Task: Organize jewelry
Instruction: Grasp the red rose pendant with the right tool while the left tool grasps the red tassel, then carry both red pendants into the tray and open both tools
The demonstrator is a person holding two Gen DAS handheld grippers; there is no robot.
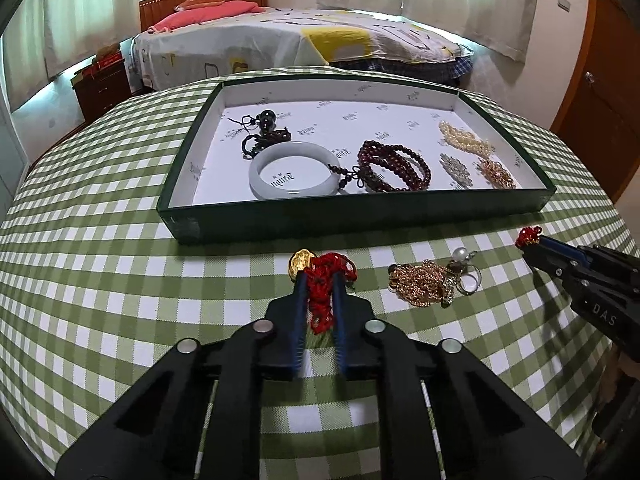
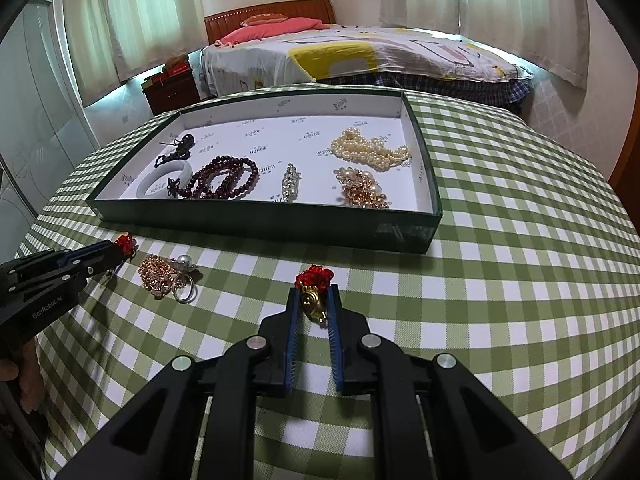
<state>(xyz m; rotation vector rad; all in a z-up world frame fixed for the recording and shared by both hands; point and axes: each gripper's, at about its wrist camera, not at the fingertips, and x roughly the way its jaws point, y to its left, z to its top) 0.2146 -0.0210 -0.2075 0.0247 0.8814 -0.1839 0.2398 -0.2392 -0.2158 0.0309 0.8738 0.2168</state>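
Note:
My left gripper (image 1: 320, 278) is shut on a red cord bracelet with a gold charm (image 1: 326, 284), just above the checked cloth in front of the tray. My right gripper (image 2: 315, 290) is shut on a second red cord piece with a gold charm (image 2: 313, 296); it also shows in the left wrist view (image 1: 532, 240). A gold chain pile (image 1: 420, 282) with a pearl ring (image 1: 466, 272) lies on the cloth between the grippers. The green tray (image 1: 360, 210) holds a white jade bangle (image 1: 294, 170), dark red beads (image 1: 394, 166), black beads, pearls (image 2: 370, 148) and gold brooches.
The table has a green and white checked cloth (image 2: 520, 280). A bed (image 1: 320, 40) stands behind the table, with a wooden nightstand (image 1: 104, 88) at its left and a door (image 1: 604, 92) at the right. The left gripper shows at the left of the right wrist view (image 2: 116, 246).

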